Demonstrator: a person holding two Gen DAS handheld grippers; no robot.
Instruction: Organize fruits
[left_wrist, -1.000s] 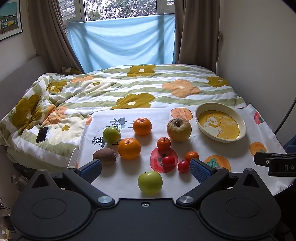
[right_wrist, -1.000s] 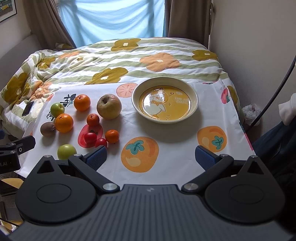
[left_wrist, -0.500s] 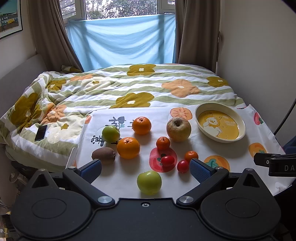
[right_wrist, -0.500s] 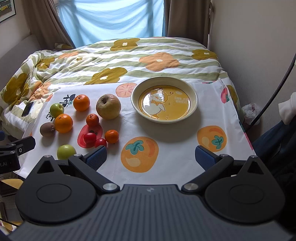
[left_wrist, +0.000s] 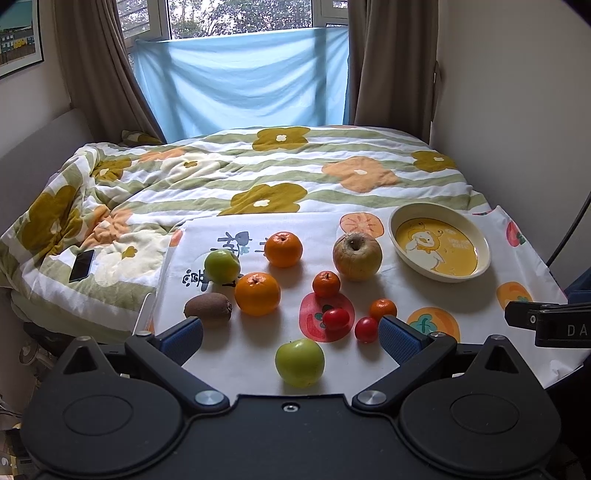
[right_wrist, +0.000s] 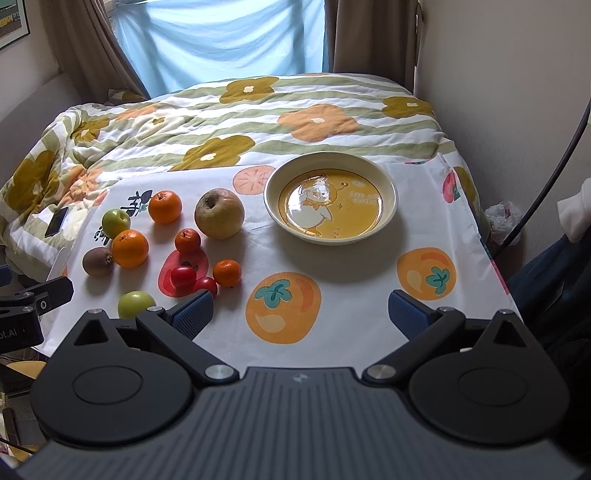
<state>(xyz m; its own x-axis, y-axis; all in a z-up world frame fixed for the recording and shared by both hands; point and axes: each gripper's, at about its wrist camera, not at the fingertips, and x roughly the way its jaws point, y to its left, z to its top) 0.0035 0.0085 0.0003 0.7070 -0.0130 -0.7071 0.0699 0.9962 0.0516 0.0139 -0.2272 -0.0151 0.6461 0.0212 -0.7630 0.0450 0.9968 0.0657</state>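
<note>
White cloth (left_wrist: 369, 369) printed with orange fruit covers the table in front of me, and beyond it lies a bed under a flowered quilt (left_wrist: 258, 173). I hold both grippers low at the near edge. My left gripper (left_wrist: 290, 339) has its blue-padded fingers (left_wrist: 183, 338) spread wide with nothing between them but a green apple (left_wrist: 299, 362) resting on the cloth, untouched. My right gripper (right_wrist: 301, 315) is spread just as wide over bare cloth, gripping nothing.

All the fruit sits loose on the left half of the table. Far left is a second green apple (left_wrist: 221, 266), with an orange (left_wrist: 283, 249) to its right. Right again stands a big yellow-brown apple (left_wrist: 357, 256), the fruit nearest the plate. Nearer to me, a kiwi (left_wrist: 208, 309) lies at the left, just beside a second orange (left_wrist: 257, 293); I think they touch, but the view does not settle it. Mid-cluster are a small tangerine (left_wrist: 326, 283), and nearer, another tangerine (left_wrist: 383, 309). Two red tomatoes (left_wrist: 335, 318) sit close together near it, one on a red print, the other (left_wrist: 366, 329) just by my left gripper's right finger.

A cream plate (right_wrist: 388, 186) with a yellow duck picture stands far right of the fruit, holding nothing. A phone (left_wrist: 82, 265) lies on the quilt at far left. Blue fabric (left_wrist: 240, 81) hangs across the window between brown curtains.
</note>
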